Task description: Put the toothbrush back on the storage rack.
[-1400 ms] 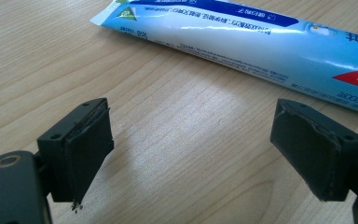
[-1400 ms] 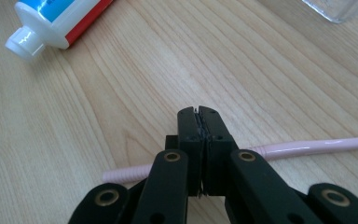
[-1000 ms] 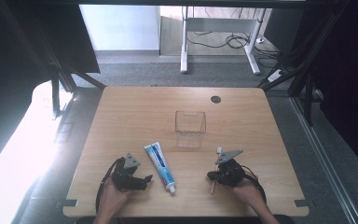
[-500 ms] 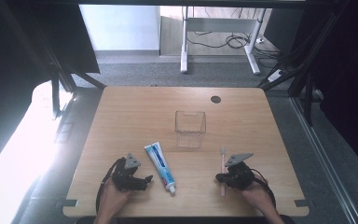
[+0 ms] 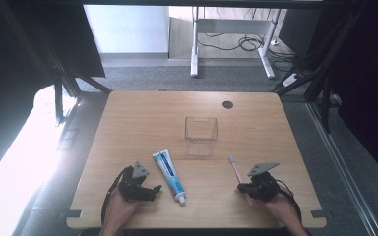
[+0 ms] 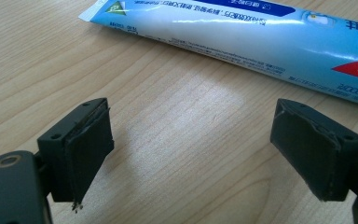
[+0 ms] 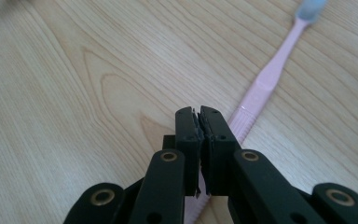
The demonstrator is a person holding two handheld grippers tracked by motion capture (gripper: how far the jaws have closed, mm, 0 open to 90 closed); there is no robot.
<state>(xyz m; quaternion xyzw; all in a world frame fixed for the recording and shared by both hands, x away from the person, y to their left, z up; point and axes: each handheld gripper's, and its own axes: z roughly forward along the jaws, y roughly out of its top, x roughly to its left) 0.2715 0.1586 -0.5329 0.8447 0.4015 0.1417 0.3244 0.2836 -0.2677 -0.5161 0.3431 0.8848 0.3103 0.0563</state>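
Right gripper (image 5: 243, 187) is pinched shut on the pink plastic toothbrush (image 5: 236, 171), low near the wooden surface's (image 5: 142, 123) front edge. Left gripper (image 5: 153, 190) gapes wide beside the blue-and-white toothpaste tube (image 5: 168, 169).

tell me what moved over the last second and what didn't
The right claw, shut on the pink toothbrush, slid with its hand to the person's right and a little nearer the table's near edge, carrying the toothbrush along. The left claw stayed open beside the blue and white toothpaste tube, which did not move. The clear plastic box stayed put.
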